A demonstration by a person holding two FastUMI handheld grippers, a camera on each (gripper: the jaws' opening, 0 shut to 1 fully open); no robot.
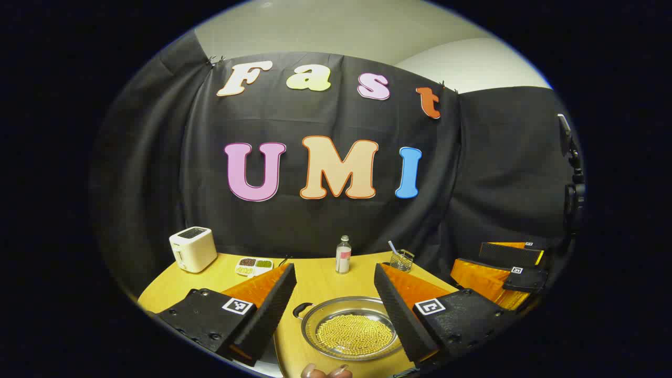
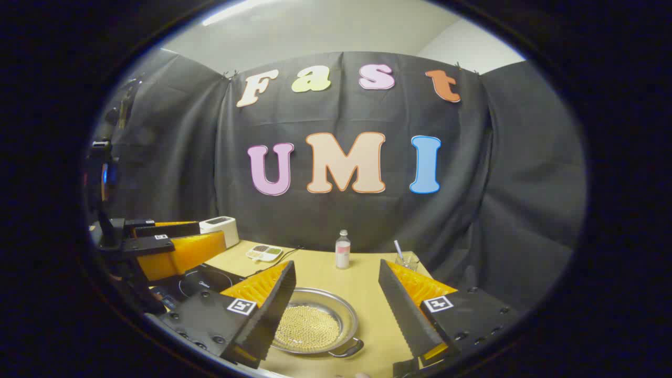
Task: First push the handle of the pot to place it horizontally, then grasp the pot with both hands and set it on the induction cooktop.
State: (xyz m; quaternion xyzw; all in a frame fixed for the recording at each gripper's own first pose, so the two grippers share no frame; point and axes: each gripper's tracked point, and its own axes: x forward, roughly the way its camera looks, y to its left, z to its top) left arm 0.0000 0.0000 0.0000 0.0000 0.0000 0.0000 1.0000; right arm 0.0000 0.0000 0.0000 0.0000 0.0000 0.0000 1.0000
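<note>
The pot (image 1: 353, 328) is sitting on the wooden counter (image 1: 320, 283) at the bottom centre of the left gripper view, a shallow metal pan filled with small golden beads, and its dark loop handle (image 1: 301, 310) is showing at its left rim. In the right gripper view the pot (image 2: 315, 321) is lying at the lower centre, with a handle (image 2: 349, 349) jutting from its lower right rim. I am holding my left hand-held gripper (image 1: 336, 304) spread wide above it, fingers framing the pot on either side without touching it. My right hand-held gripper (image 2: 336, 302) is likewise gaping open, its left finger overlapping the pot's left rim in the picture, nothing pinched between. The induction cooktop (image 2: 197, 283) is lying dark at the lower left of the right gripper view, just beside the pot. Farther back, a small bottle (image 1: 343, 254) is standing at centre, a glass with a straw (image 1: 401, 258) to its right, a divided dish (image 1: 254, 265) and a white toaster (image 1: 192, 249) to the left. My fingertips (image 1: 325, 371) are peeking in at the bottom edge.
</note>
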